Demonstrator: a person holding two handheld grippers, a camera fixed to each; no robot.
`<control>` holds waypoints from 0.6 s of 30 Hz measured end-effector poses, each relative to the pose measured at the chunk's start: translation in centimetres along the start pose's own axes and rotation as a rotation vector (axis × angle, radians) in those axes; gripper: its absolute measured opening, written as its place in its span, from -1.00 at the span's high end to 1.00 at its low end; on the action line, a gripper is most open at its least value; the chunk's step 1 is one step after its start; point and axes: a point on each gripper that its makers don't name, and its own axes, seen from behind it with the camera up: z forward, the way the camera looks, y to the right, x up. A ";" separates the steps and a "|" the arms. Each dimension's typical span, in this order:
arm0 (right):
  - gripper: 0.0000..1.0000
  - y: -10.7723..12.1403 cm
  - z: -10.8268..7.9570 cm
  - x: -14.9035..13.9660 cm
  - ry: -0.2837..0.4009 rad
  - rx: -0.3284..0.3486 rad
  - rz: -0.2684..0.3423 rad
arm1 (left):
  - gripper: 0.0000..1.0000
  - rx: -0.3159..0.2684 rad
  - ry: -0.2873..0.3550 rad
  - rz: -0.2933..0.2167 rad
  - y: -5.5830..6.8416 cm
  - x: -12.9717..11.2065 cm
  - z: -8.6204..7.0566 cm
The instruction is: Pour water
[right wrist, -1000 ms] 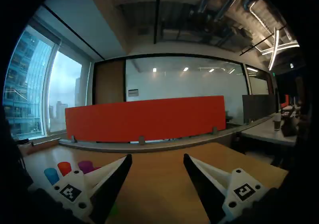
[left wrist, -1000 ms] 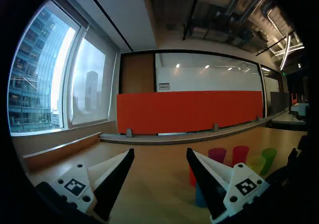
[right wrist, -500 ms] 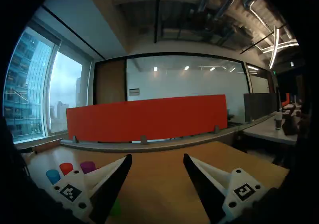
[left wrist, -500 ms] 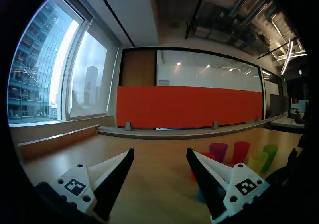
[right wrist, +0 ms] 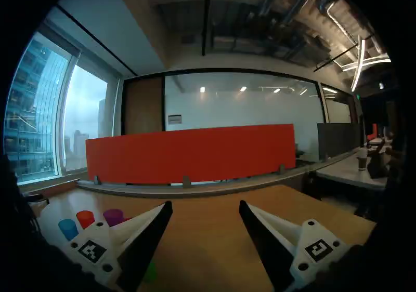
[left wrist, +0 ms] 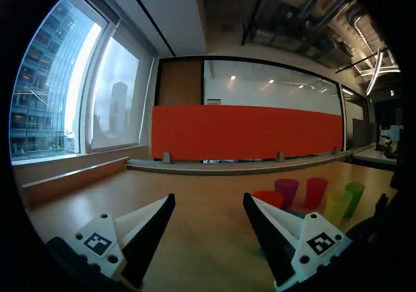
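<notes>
My left hand-held gripper point(left wrist: 208, 195): fingers spread wide, nothing between them, held over the bare wooden worktop point(left wrist: 203, 250). The cups cluster just past its right finger. The red cup point(left wrist: 268, 198) is nearest, the purple cup point(left wrist: 286, 187) and pink cup point(left wrist: 316, 188) stand behind it, and the yellow cup point(left wrist: 337, 206) and green cup point(left wrist: 354, 193) are further right.

Open worktop ahead and leftward, running to the orange divider point(left wrist: 244, 132) at the far edge. A window ledge point(left wrist: 78, 180) runs along the left.

My right hand-held gripper point(right wrist: 205, 202): likewise spread, empty. A blue cup point(right wrist: 67, 228) stands beside the red and purple ones, past its left finger. The worktop ahead is open, with its right edge close.
</notes>
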 end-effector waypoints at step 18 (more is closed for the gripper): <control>-1.00 -0.1 -0.3 0.3 0.008 0.004 -0.001 | -0.94 -0.001 -0.021 0.018 0.0 -0.6 0.1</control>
